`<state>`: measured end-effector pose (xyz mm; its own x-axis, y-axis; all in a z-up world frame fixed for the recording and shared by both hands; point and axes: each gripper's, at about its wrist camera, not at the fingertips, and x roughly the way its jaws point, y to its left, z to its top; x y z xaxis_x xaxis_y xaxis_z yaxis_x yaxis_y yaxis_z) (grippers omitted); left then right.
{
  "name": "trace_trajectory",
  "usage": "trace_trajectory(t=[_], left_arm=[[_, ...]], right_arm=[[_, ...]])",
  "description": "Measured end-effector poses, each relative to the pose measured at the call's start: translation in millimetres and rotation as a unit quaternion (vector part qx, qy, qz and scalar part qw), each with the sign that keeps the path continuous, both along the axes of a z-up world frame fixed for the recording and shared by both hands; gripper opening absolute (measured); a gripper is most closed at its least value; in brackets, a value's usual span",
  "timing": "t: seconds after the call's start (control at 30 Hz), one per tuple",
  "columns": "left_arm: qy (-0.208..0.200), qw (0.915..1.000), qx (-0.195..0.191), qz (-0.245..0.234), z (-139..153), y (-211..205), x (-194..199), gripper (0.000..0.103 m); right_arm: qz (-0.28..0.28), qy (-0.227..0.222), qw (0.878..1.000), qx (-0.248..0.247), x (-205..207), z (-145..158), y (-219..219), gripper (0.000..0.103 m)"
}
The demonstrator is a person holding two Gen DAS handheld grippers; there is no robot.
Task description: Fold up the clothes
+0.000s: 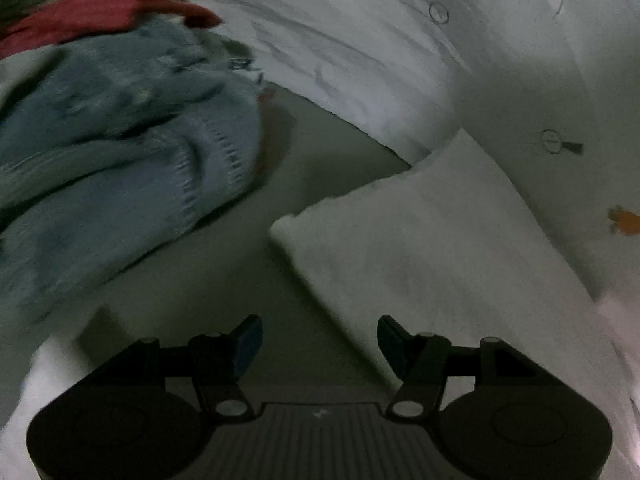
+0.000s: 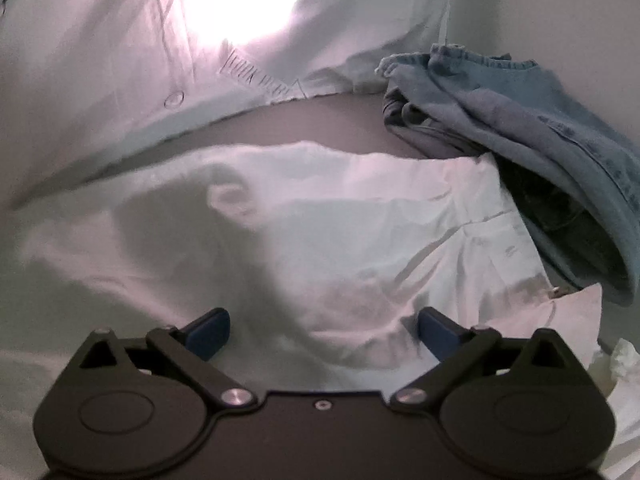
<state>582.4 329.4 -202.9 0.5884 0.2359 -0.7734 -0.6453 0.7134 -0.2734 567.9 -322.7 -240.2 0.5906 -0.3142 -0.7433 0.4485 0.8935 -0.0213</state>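
Note:
A white garment (image 2: pixel 340 240) lies spread and creased on the grey surface in the right wrist view; in the left wrist view its folded part (image 1: pixel 440 248) lies right of centre. My left gripper (image 1: pixel 320 344) is open and empty just above the garment's near edge. My right gripper (image 2: pixel 324 330) is open and empty, low over the white cloth. A heap of blue denim (image 1: pixel 120 152) lies at the left in the left wrist view and at the right in the right wrist view (image 2: pixel 540 136), partly on the white garment.
A red cloth (image 1: pixel 88 12) lies behind the denim. A white sheet with printed marks and a small orange carrot (image 1: pixel 624 222) hangs behind (image 2: pixel 120 60), with a bright light spot. Crumpled white tissue (image 2: pixel 616 364) sits at right. Grey surface (image 1: pixel 320 152) shows between.

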Motion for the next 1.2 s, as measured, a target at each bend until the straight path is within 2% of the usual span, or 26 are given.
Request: trace_trajectory(t=[0.07, 0.1, 0.13, 0.17, 0.2, 0.3, 0.33, 0.5, 0.53, 0.57, 0.67, 0.77, 0.83, 0.97, 1.03, 1.2], left_arm=[[0.006, 0.9999, -0.001, 0.008, -7, 6, 16, 0.063], [0.002, 0.9997, 0.009, 0.024, -7, 6, 21, 0.056], [0.001, 0.9995, 0.010, 0.030, -7, 7, 27, 0.034], [0.011, 0.9989, 0.018, 0.041, -7, 6, 31, 0.025], [0.022, 0.9980, 0.025, 0.053, -7, 6, 35, 0.003], [0.024, 0.9966, 0.033, 0.071, -2, 4, 32, 0.001], [0.025, 0.9960, 0.040, 0.075, 3, 3, 30, 0.001], [0.018, 0.9854, 0.142, 0.093, 67, -19, -12, 0.002], [0.020, 0.9840, 0.151, 0.092, 67, -19, -17, 0.002], [0.031, 0.9830, 0.158, 0.088, 61, -16, -19, 0.002], [0.103, 0.9826, 0.140, 0.065, 13, -6, -13, 0.005], [0.146, 0.9724, 0.171, 0.063, -7, -8, -14, 0.008], [0.152, 0.9717, 0.168, 0.066, -2, -6, -21, 0.022], [0.092, 0.9851, 0.126, 0.073, 26, -3, -54, 0.034], [0.071, 0.9881, 0.120, 0.064, 39, -10, -72, 0.044], [0.044, 0.9965, 0.070, 0.011, 51, -48, -138, 0.054]], right_arm=[[0.014, 0.005, 1.000, -0.026, -2, -4, 6, 0.103], [0.019, 0.004, 0.999, -0.035, -3, -6, 9, 0.103], [0.018, 0.001, 0.999, -0.036, -5, -7, 9, 0.103], [0.014, 0.000, 0.999, -0.031, -4, -7, 6, 0.103], [0.011, 0.001, 1.000, -0.027, -4, -7, 5, 0.103], [0.010, 0.005, 1.000, -0.026, -1, -6, 5, 0.103], [0.011, 0.006, 1.000, -0.025, -1, -6, 4, 0.103], [0.009, 0.008, 1.000, 0.001, -9, -2, -10, 0.103], [0.005, 0.007, 1.000, 0.009, -13, -3, -13, 0.103], [0.002, 0.006, 1.000, 0.015, -16, -4, -16, 0.103], [0.011, 0.006, 1.000, 0.016, -19, -6, -17, 0.103], [0.017, 0.012, 1.000, 0.021, -18, -1, -19, 0.103], [0.019, 0.011, 0.999, 0.026, -21, 3, -22, 0.103], [0.017, 0.001, 0.999, 0.039, -38, 11, -30, 0.103], [0.017, -0.005, 0.999, 0.044, -49, 16, -31, 0.103], [0.025, -0.035, 0.996, 0.073, -90, 32, -37, 0.103]])
